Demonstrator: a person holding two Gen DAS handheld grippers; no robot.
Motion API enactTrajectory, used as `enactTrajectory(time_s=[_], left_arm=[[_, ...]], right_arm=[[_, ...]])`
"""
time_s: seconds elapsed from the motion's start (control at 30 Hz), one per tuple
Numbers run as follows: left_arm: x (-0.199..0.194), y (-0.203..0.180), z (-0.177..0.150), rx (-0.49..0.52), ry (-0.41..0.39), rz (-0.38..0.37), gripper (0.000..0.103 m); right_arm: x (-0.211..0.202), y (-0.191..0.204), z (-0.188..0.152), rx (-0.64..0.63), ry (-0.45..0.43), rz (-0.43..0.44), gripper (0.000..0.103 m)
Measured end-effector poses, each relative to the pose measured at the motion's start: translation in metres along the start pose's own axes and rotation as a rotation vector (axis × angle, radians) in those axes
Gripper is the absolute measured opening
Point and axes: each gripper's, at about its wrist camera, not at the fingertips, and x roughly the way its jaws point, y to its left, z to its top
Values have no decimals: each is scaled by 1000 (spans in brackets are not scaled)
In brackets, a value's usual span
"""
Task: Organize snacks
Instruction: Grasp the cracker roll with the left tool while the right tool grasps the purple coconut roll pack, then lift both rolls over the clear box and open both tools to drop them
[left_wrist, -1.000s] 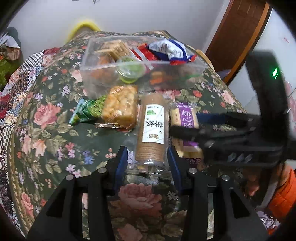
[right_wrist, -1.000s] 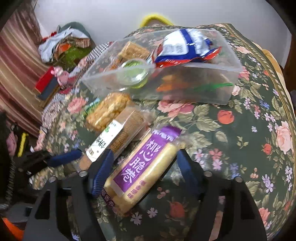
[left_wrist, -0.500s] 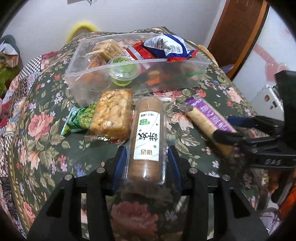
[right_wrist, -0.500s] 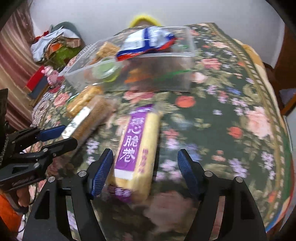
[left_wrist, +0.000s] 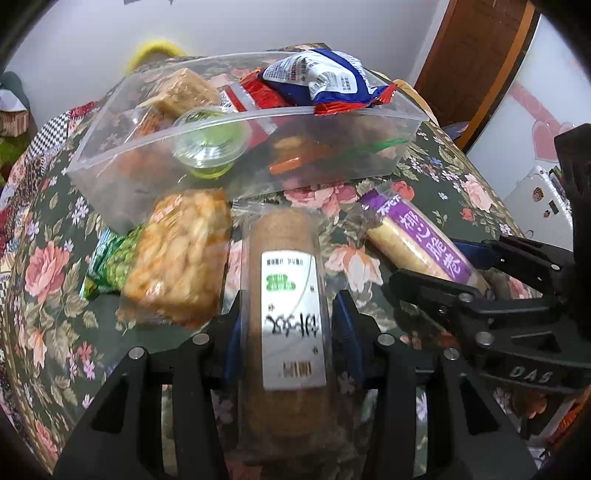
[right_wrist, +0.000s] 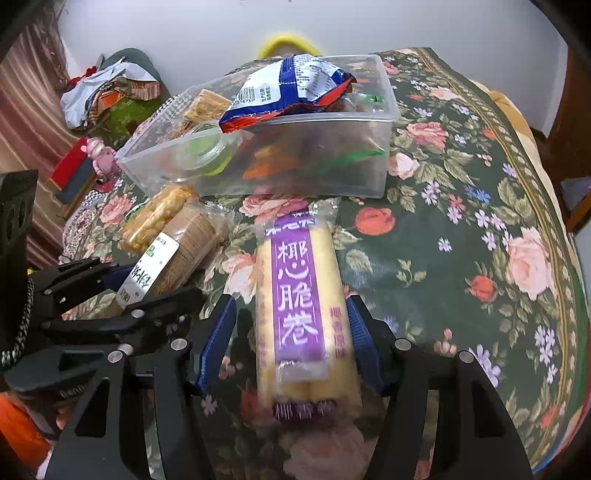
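A: Left claw (left_wrist: 288, 325) was clamped on the long brown cracker sleeve in clear wrap with a white label (left_wrist: 286, 295), blue pads pressed to both its sides. Right claw (right_wrist: 290, 332) straddled the pale yellow wafer-roll pack with a purple label (right_wrist: 303, 295); right pad seemed to touch, a gap showed at the left pad, so it read as apart, not yet gripping.

B: Where did both packs sit?

A: On the floral-cloth bench (right_wrist: 461, 229), just before the clear rectangular plastic bin (left_wrist: 332, 162), which was already heaped: a blue-and-white chip bag (left_wrist: 325, 79) rode above the rim beside a round green-lidded cup (left_wrist: 208, 142).

B: Advice for the step?

A: Judgement only: squeeze gently, since both contents look brittle; lift level, and aim for a free gap rather than onto the chip bag.

B: Unclear items?

A: Whether the cracker sleeve was lifted or resting could not be told. The orange peanut-brittle slab in clear wrap (left_wrist: 177, 258) was blurred and covered much of a green pea packet (left_wrist: 110, 262). Lower bin contents were murky.
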Motion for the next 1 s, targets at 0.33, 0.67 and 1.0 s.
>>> enactTrajectory(time_s=[0.33,0.67,1.0], left_arm=[[-15,-15,8,17,-26,-1,34],[-59,6,18,-42,-126,-31,34],[-99,36,49,-98,-235,-10,34]], right_arm=[[-9,-5,-3,-16,-29,-13,43],[-44,-2,15,-8,-139,14,43],[-60,9,46,-33,-236,26,43]])
